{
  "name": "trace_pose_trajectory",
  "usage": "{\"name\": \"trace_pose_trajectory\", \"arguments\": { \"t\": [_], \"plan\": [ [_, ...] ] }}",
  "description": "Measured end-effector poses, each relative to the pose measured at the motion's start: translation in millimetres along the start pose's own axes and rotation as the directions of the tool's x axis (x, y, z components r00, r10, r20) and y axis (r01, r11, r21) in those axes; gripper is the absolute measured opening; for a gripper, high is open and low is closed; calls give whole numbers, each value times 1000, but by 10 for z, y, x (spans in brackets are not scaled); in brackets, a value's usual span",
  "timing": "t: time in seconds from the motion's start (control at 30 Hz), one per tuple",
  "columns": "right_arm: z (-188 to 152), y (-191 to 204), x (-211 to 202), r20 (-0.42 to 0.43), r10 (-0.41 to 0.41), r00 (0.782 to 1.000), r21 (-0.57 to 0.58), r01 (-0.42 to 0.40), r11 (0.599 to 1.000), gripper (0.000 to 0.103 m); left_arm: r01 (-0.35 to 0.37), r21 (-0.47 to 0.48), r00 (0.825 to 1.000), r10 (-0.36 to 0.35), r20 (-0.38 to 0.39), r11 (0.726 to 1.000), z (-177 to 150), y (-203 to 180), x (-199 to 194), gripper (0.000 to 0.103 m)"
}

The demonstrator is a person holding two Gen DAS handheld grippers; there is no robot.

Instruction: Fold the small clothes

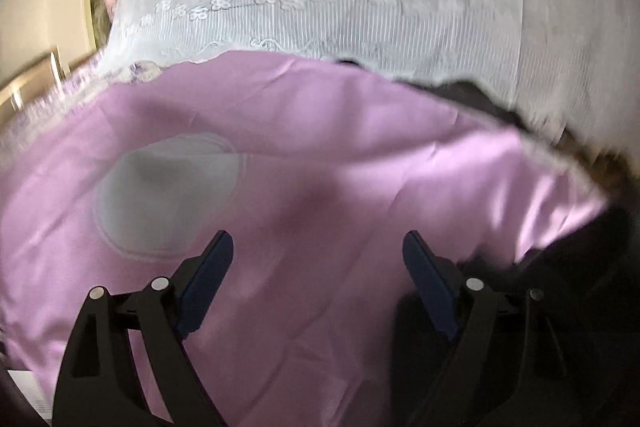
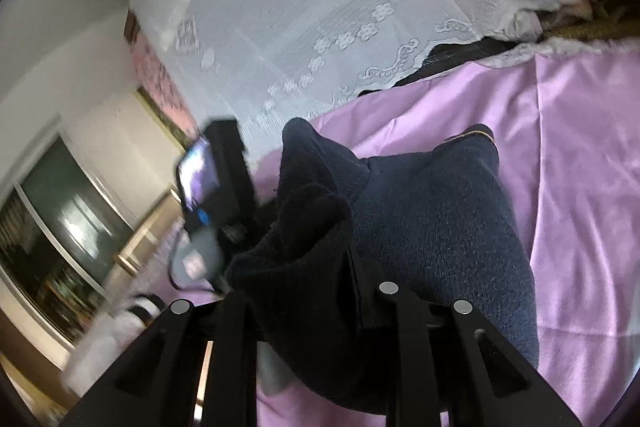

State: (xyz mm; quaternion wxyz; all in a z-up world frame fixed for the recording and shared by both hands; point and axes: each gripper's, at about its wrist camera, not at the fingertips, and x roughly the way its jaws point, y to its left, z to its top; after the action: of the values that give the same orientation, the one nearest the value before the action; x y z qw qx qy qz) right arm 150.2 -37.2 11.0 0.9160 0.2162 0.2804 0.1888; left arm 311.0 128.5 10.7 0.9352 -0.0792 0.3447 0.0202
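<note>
Sock held up, fold not yet finished

Sock (image 2: 420,219) of dark navy knit was the thing in work. It hung bunched in the right gripper (image 2: 320,291), whose jaws were nearly together and clamped on the dark fabric; the pads themselves were hidden under the cloth. The leg of the sock ran away from this gripper and lay over the lilac sheet (image 2: 580,187). I judge that the fold was only partly made: the upper end was doubled over at the gripper, but the piece was not flat and was not put down as a neat packet. Laying it, pressing it and releasing it were left to do.

The left gripper (image 1: 318,255) stood with its jaws wide apart and nothing between them, above the lilac sheet, near a pale round patch (image 1: 168,195) on it. In the right wrist view its body (image 2: 212,187) showed blurred just beside the sock, on the side of the window.

Beyond the sheet hung a white lace curtain (image 1: 320,7), and a dark strip (image 2: 460,55) lay under its edge. Nothing stood on the sheet near the sock, so the place for laying looked free; only the left gripper was close enough to be in the way.
</note>
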Motion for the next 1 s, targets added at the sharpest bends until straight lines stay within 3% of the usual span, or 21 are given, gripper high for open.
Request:
{"name": "trace_pose_trajectory", "arguments": {
  "t": [0.07, 0.23, 0.4, 0.47, 0.53, 0.57, 0.6, 0.63, 0.73, 0.87, 1.0],
  "plan": [
    [-62, 79, 109, -24, -45, 999, -54, 43, 998, 22, 60, -24, 998, -60, -23, 998, 23, 82, 36, 84],
    [-270, 306, 405, -58, -179, 982, -228, 161, 960, 22, 28, -77, 998, -33, -58, 997, -39, 286, 111, 84],
    [-426, 386, 597, -93, -235, 968, -330, 193, 924, 23, 25, -158, 994, -41, -99, 987, -160, 622, 97, 85],
    [-499, 443, 691, -112, -270, 956, -403, 205, 892, 26, 24, -181, 993, -46, -113, 983, -232, 738, 61, 85],
    [-603, 524, 756, -111, -295, 949, -480, 209, 852, 37, 37, -214, 989, -67, -132, 976, -294, 859, 35, 85],
    [-645, 569, 767, -121, -281, 952, -503, 185, 844, 59, 45, -230, 987, -78, -139, 972, -331, 922, 1, 85],
    [-672, 603, 761, -131, -264, 955, -514, 162, 842, 73, 47, -236, 987, -82, -141, 971, -354, 970, -33, 85],
    [-700, 645, 745, -144, -243, 959, -529, 133, 838, 77, 44, -237, 987, -79, -139, 970, -372, 1012, -84, 85],
    [-666, 686, 565, -158, -182, 971, -527, 73, 847, 78, 22, -244, 991, -54, -122, 969, -413, 1105, -243, 86],
    [-448, 690, 239, -186, -65, 980, -465, -29, 885, 78, 54, -300, 991, -89, -104, 952, -481, 1256, -466, 88],
    [-182, 573, -152, -151, 46, 987, -382, -101, 919, 81, 60, -275, 995, -81, -64, 959, -518, 1202, -752, 88]
  ]
}}
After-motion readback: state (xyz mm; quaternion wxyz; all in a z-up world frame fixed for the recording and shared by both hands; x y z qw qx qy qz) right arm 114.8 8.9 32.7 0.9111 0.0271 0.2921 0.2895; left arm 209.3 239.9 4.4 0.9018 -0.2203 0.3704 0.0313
